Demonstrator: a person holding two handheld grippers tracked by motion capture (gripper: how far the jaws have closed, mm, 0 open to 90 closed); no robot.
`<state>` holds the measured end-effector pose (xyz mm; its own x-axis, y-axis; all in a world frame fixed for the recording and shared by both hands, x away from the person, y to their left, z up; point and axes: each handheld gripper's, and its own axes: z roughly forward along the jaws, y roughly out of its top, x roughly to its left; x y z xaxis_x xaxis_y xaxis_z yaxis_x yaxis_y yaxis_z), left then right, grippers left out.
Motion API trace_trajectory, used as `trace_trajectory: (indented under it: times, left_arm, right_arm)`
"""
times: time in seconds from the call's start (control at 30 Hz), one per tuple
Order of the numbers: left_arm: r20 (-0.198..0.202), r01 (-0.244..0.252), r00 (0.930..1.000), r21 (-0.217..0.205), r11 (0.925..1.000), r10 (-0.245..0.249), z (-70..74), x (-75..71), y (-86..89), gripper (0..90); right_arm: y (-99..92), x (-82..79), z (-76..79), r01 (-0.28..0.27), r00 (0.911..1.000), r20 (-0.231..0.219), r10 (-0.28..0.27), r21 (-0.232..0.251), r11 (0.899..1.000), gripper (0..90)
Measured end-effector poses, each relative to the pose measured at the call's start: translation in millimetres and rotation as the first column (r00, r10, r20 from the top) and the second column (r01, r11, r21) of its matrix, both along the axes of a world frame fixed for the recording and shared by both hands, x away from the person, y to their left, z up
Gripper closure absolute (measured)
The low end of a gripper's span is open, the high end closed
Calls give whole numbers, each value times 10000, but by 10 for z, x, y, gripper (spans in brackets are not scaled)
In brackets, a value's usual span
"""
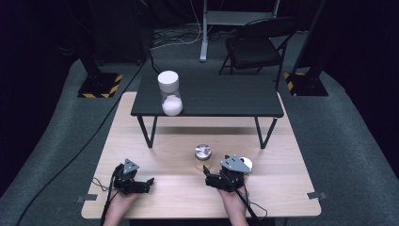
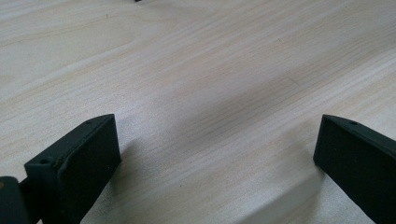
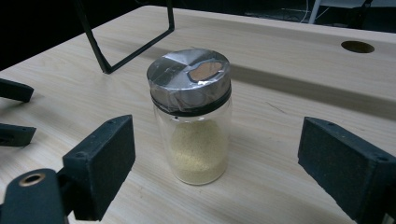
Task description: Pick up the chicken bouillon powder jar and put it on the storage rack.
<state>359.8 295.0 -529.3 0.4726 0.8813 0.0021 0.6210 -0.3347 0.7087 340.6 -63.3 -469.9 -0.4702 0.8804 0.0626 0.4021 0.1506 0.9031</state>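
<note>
A small glass jar [image 1: 203, 157] with a silver lid and yellowish powder in its lower half stands upright on the light wood table [image 1: 179, 193]. In the right gripper view the jar [image 3: 194, 121] stands a little ahead, centred between the jaws and apart from both. My right gripper [image 1: 208, 176] [image 3: 217, 135] is open, just right of the jar and low over the table. My left gripper [image 1: 147, 184] [image 2: 217, 140] is open over bare wood near the front left, with nothing between its jaws. Its jaws [image 3: 16, 112] show at the left edge of the right gripper view.
A low black shelf [image 1: 226, 96] on thin metal legs spans the back of the table. A taller clear jar [image 1: 169, 92] with a white lid and white powder stands on its left part. A white round thing [image 1: 245, 164] lies behind my right gripper. A dark hole [image 3: 357, 46] marks the tabletop.
</note>
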Motion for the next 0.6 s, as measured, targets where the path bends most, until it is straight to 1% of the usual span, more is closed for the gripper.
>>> trace_trajectory:
  times: [0.3, 0.6]
  left_arm:
    - [-2, 0, 10000, 2, 10000, 0, 0, 0, 0, 2]
    - [0, 0, 10000, 1, 10000, 0, 0, 0, 0, 2]
  right_arm:
    - [61, 38, -46, -89, 9999, -50, 89, -4, 10000, 103]
    - [126, 84, -61, -164, 9998, 118, 164, -21, 9999, 106]
